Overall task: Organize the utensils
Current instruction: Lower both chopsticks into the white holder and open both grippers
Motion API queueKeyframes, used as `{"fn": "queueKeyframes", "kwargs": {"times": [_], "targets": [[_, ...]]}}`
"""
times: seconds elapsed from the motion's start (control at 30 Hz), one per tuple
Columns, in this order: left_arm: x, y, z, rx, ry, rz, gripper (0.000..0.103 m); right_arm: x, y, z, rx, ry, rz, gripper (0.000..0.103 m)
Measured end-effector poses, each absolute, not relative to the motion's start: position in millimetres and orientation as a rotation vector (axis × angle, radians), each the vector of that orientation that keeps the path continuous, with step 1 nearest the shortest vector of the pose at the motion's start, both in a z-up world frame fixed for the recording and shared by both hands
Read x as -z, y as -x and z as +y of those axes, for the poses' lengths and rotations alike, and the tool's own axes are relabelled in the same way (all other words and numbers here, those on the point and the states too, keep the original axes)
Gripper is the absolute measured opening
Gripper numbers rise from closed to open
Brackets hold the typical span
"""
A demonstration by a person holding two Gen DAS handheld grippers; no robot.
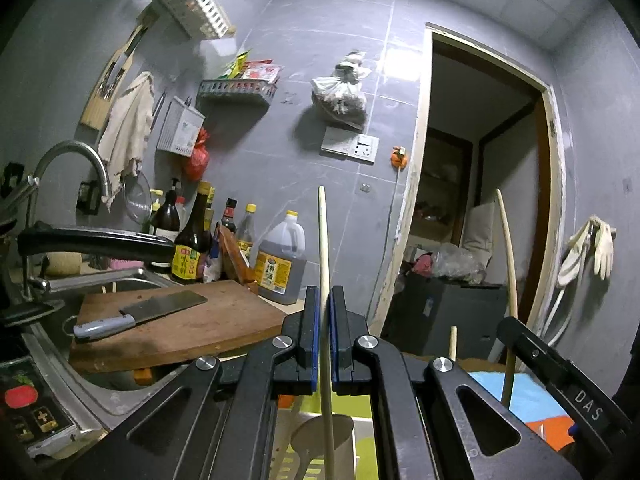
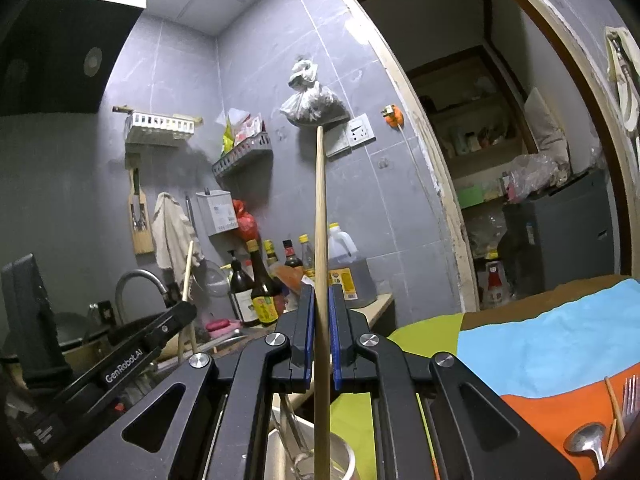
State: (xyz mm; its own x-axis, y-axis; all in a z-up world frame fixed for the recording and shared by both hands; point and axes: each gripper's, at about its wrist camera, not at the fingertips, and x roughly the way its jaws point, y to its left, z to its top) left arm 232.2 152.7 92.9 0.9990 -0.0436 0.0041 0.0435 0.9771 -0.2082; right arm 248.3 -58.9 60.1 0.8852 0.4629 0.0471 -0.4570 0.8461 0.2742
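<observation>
Wooden chopsticks stood upright in both grippers. The left gripper (image 1: 325, 336) had its blue pads pinched on a pale chopstick (image 1: 323, 248), and the right gripper (image 2: 319, 332) was clamped the same way on a darker chopstick (image 2: 320, 216). Each stick hung with its lower end over a metal cup (image 2: 340, 456) below the fingers, which suggests the upright hold was meant to drop the sticks tip-down into that holder; judging by this, the step in hand was the lowering, not yet the release. In the right wrist view a spoon (image 2: 586, 442), a fork (image 2: 630, 396) and another chopstick (image 2: 612, 404) still lay on the orange patch of cloth near the bench's right edge, so more sorting remained.

Patchwork cloth in green, blue and orange (image 2: 540, 344) covered the bench. Beyond it sat a cutting board (image 1: 192, 320) with a cleaver (image 1: 160, 306) beside the sink, a row of sauce bottles (image 1: 192, 240) against the grey tiled wall, and an open doorway (image 1: 480, 200) at the right.
</observation>
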Motion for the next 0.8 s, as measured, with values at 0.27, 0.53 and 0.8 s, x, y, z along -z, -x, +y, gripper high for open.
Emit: {"fn": "queueKeyframes", "kwargs": {"times": [0.27,0.53,0.8], "targets": [[-88,-229,149,0.055,0.206,0.01,0.002,-53,-245,-57,-0.472,-0.241,0.023,0.005],[-85,-227,151,0.056,0.221,0.021,0.002,-52,-244,-57,-0.471,-0.237,0.025,0.006],[-84,-226,148,0.088,0.21,0.025,0.003,-48,-244,-57,-0.486,-0.234,0.034,0.006]]}}
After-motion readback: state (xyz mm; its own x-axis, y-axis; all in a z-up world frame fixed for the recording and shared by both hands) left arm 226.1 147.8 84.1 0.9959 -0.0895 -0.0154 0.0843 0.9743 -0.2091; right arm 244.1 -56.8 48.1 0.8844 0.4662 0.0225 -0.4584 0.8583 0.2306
